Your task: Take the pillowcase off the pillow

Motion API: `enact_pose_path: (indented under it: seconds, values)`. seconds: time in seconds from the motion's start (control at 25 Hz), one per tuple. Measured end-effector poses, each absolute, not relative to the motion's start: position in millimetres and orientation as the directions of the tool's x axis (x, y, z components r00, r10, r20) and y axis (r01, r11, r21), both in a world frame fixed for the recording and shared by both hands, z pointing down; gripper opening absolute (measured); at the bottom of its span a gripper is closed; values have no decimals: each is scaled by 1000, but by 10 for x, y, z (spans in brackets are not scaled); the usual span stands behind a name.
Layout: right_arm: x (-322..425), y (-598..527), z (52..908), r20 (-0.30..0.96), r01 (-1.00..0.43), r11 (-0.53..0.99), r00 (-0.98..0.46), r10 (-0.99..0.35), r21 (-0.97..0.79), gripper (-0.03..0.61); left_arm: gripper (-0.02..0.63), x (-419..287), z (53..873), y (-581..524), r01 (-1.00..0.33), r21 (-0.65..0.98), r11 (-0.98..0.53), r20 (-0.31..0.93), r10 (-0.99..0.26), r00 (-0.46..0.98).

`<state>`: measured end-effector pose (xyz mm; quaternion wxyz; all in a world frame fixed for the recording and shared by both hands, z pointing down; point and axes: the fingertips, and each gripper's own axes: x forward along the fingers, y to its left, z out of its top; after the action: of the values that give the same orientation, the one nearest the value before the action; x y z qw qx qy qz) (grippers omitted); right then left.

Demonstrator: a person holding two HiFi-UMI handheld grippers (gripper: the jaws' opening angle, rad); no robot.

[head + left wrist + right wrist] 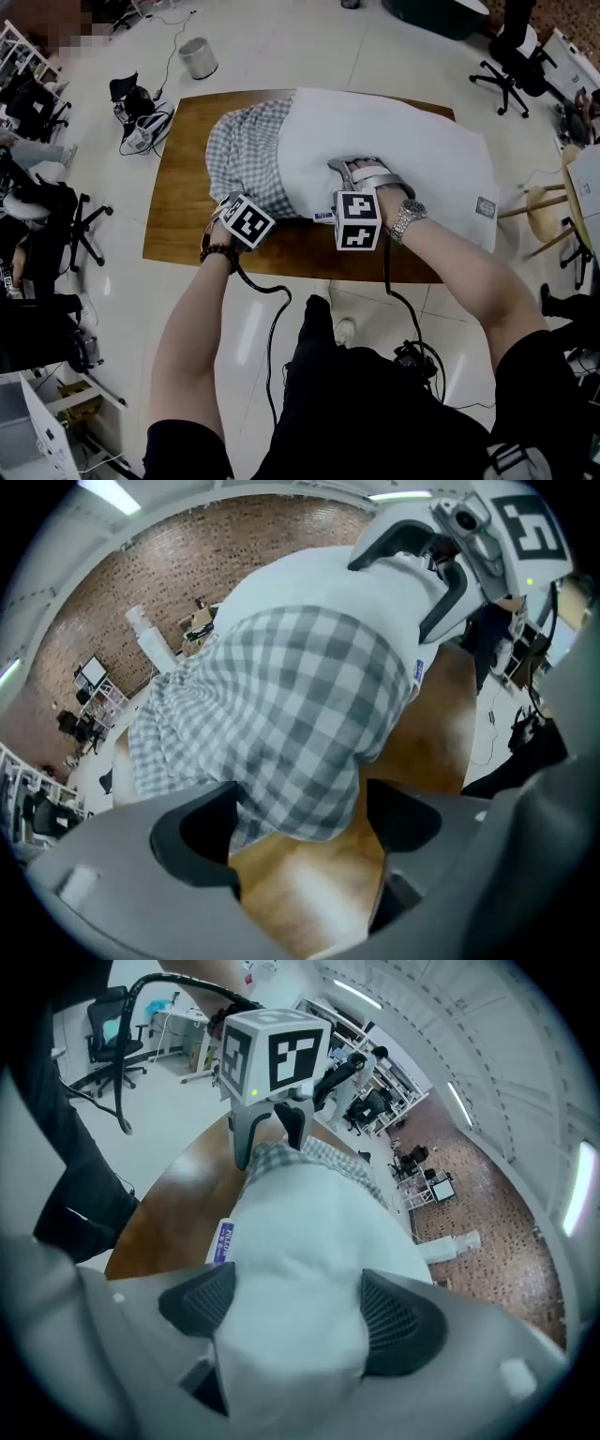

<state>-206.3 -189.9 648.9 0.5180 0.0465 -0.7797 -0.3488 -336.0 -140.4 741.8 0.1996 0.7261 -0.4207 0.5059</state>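
White floor surrounds a wooden table (pixel 173 202), and the pillow (pixel 412 141) lies lengthwise on it. The checked pillowcase (pixel 246 150) covers only the pillow's left end, bunched up, with the white body bare to the right, so removal looks partly done. The left gripper (pixel 300 825) points down at the near edge of the pillowcase, probably placed there to take the loose fabric. Its jaws stand fully spread, and the checked hem lies between them, unpinched. The right gripper (pixel 300 1312) sits on the pillow's near edge, just right of the pillowcase, probably to anchor the pillow against the pull. Its jaws are likewise fully spread, and white pillow bulges between both pads, not clamped.
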Motion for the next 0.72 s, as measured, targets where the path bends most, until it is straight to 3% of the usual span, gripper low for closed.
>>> enact_pose_path:
  seconds: [0.24, 0.4, 0.56, 0.64, 0.72]
  values:
    - [-2167, -1953, 6568, 771, 296, 740, -453, -448, 604, 408, 425, -3575, 7818, -1461, -761, -135, -635, 946, -311, 91]
    - [-2149, -2017, 6574, 766, 299, 732, -453, -456, 612, 361, 312, -3614, 7937, -1534, -766, -126, -630, 951, -295, 86]
    - [-2076, -2075, 6532, 747, 281, 715, -445, -494, 640, 243, 230, -3634, 7979, -1548, -784, -117, -610, 950, -298, 90]
    - [-2095, -2100, 6460, 738, 259, 715, -442, -510, 649, 193, 57, -3768, 7900, -1583, -791, -159, -590, 937, -343, 67]
    - [-2067, -2129, 6370, 729, 234, 717, -444, -521, 656, 139, 27, -3900, 7826, -1598, -803, -191, -565, 926, -376, 44]
